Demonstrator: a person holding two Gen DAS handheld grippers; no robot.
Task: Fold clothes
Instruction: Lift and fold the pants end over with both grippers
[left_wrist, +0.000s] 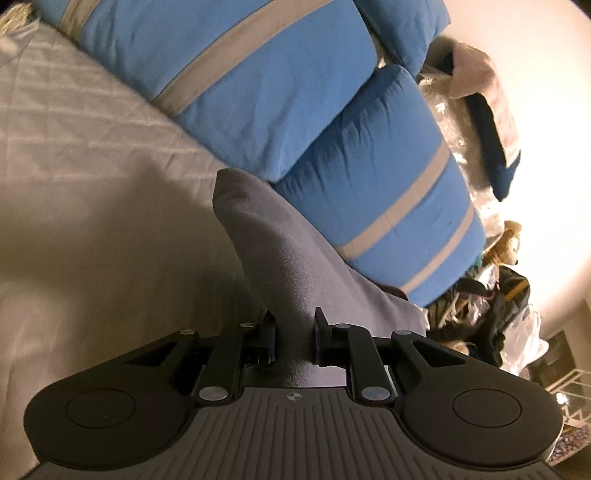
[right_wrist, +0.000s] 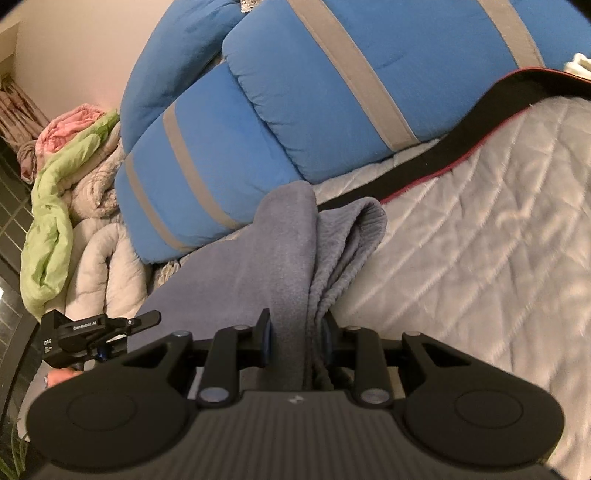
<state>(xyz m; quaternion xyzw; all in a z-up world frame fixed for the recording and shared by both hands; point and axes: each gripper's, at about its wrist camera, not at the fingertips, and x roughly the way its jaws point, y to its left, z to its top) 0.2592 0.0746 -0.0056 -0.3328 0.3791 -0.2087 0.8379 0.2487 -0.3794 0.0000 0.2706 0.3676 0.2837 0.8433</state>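
Left wrist view: the left gripper (left_wrist: 294, 334) has its jaws closed on a fold of the grey garment (left_wrist: 280, 254), which rises from the jaws above the quilted bed (left_wrist: 85, 177), beside the blue striped duvet (left_wrist: 266, 96). Right wrist view: the right gripper (right_wrist: 295, 334) pinches a bunched edge of the same grey garment (right_wrist: 266, 266), ribbed cuff drooping to the right. A black strap (right_wrist: 461, 140) lies across the bed behind, and a green cloth (right_wrist: 51, 221) hangs at far left.
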